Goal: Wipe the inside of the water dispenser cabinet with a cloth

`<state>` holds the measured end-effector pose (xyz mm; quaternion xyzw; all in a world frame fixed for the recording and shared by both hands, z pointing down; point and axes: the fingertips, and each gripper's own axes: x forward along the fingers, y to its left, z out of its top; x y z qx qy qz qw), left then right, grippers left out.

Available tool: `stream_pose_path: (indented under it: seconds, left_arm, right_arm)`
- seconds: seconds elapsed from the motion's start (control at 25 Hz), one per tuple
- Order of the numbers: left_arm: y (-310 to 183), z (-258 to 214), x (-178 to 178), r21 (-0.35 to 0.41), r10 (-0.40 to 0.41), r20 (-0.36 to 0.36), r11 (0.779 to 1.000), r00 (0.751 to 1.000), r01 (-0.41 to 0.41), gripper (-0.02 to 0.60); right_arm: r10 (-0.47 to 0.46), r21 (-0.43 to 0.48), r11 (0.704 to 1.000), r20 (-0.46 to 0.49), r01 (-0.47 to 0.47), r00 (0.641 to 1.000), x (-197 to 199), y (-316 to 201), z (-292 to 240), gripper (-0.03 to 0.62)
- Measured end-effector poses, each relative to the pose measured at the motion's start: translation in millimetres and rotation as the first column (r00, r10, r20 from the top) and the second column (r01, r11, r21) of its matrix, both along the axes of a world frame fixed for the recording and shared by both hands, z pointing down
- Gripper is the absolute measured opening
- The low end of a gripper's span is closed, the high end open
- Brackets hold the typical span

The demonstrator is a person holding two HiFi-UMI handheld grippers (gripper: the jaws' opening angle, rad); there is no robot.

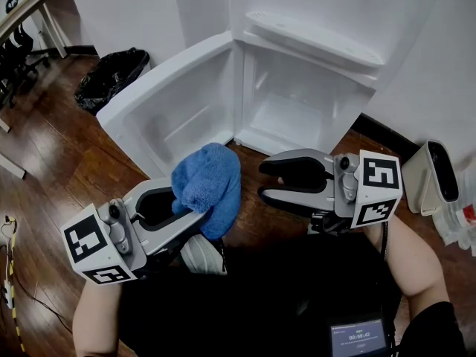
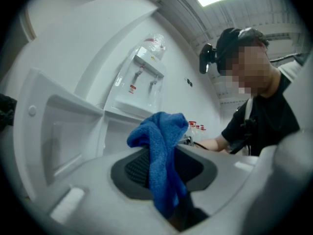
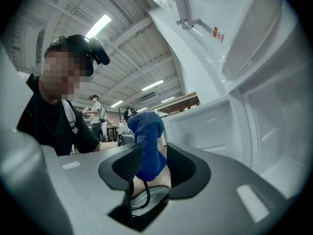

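The blue cloth is bunched between the jaws of my left gripper, which is shut on it; in the left gripper view the blue cloth hangs down over the left gripper. My right gripper is level and points left at the cloth, a short gap away, jaws open and empty. Past the right gripper the cloth shows beyond the jaws. Ahead, the white dispenser cabinet stands bare inside, its door swung open to the left.
A black bin bag lies on the wood floor left of the door. A white device and plastic bottles sit at the right. A cable runs along the left edge. My white shoe is under the left gripper.
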<state>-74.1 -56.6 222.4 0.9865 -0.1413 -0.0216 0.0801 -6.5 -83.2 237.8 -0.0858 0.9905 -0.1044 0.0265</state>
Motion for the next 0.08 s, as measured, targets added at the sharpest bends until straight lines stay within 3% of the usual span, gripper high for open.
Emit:
stream_pose_path:
  seconds: [0.08]
  left_arm:
    - [0.6, -0.1, 0.2, 0.003, 0.001, 0.001, 1.0, 1.0, -0.001, 0.121]
  right_arm:
    - [-0.003, 0.0, 1.0, -0.004, 0.003, 1.0, -1.0, 1.2, 1.2, 0.155]
